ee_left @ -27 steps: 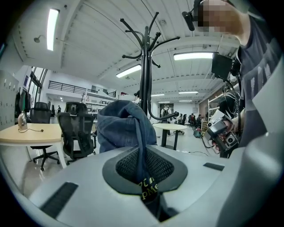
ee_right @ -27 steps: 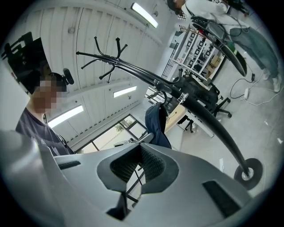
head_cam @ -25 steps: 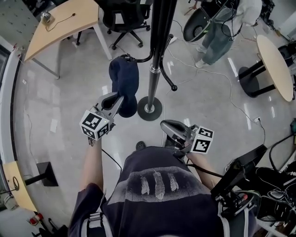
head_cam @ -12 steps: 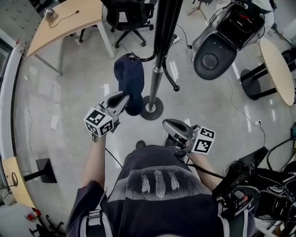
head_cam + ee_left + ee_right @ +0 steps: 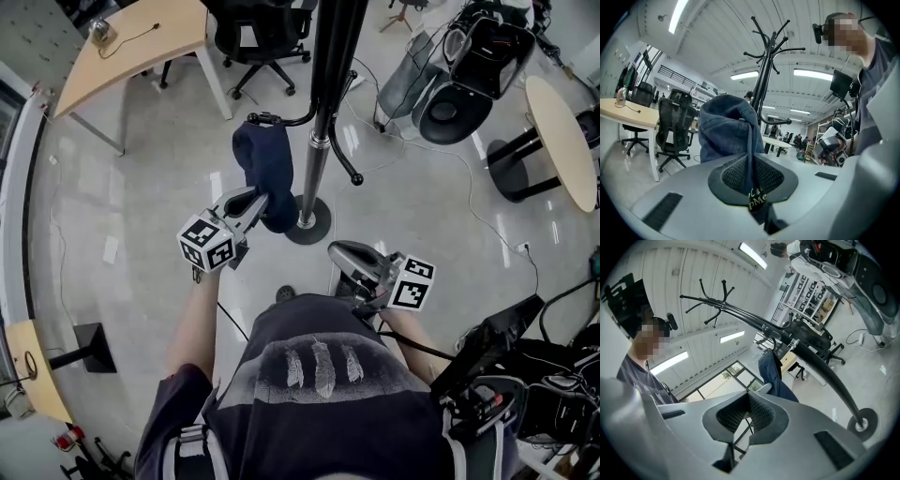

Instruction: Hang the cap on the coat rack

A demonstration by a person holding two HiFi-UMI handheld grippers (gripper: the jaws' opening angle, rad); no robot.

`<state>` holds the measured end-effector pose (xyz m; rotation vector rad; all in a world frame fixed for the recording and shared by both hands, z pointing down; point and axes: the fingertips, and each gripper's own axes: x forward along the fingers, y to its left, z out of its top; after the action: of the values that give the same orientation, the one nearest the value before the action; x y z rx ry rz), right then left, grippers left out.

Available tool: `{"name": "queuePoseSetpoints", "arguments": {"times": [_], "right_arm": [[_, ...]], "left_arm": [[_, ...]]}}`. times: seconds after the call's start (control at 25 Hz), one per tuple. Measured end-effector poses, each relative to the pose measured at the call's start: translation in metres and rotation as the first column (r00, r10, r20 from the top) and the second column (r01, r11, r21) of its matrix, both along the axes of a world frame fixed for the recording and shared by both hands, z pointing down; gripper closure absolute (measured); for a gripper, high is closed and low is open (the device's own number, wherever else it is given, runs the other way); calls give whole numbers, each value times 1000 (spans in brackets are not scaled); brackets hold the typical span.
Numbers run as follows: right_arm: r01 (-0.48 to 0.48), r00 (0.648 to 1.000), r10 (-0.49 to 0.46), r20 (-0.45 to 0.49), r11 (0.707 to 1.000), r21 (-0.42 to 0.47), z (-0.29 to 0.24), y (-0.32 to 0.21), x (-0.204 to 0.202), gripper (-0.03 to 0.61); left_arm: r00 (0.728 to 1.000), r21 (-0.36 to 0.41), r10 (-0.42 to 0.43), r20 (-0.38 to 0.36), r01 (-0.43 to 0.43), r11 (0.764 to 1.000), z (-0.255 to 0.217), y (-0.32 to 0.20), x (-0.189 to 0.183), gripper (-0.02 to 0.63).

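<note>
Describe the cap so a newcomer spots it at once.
Find the tall black coat rack standing mid-floor. The cap hangs beside its pole at the tip of a low hook arm, its lower edge pinched in the left gripper. It is the only dark blue denim thing there, soft and crumpled against bare black metal.

Cap [image 5: 265,169]: blue denim cloth, matt. Coat rack [image 5: 325,84]: blk metal, glossy. Floor [image 5: 141,216] under rack: smooth, v. shiny.
</note>
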<state>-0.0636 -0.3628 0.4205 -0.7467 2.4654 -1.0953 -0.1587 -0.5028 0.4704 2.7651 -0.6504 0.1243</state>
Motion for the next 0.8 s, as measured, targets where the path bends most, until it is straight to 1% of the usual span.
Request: {"name": "queuePoseSetpoints", "arguments": {"times": [0.12,0.24,0.32,0.44,0.6,0.68,0.8], "right_arm": [[10,1000,-10,-3,1000,5,7,0,-3,574],[43,999,-43,0,999,2,8,4,-9,575],[48,999,-48,0,999,-1,3,5,-9,574],[23,1000,-23,3,1000,1,-7,7,-4,575],[-35,999,35,10,999,-2,-9,11,13,575],[-48,999,48,11,999,-5,-6,12,16,574],[-43,999,43,15,999,-7,-3,10,14,575]], "left_arm": [[1000,-2,29,4,-29,1000,8,-2,12,575],[1000,-20,5,28,-4,1000,13,9,9,575],[999,-27,11,34,-10,1000,11,11,15,575],[999,-23,42,33,-41,999,5,10,27,575],[998,-28,63,25,-63,998,3,10,41,575],[998,-28,64,31,-63,998,4,9,41,575],[998,-28,57,39,-55,998,4,8,37,575]]}}
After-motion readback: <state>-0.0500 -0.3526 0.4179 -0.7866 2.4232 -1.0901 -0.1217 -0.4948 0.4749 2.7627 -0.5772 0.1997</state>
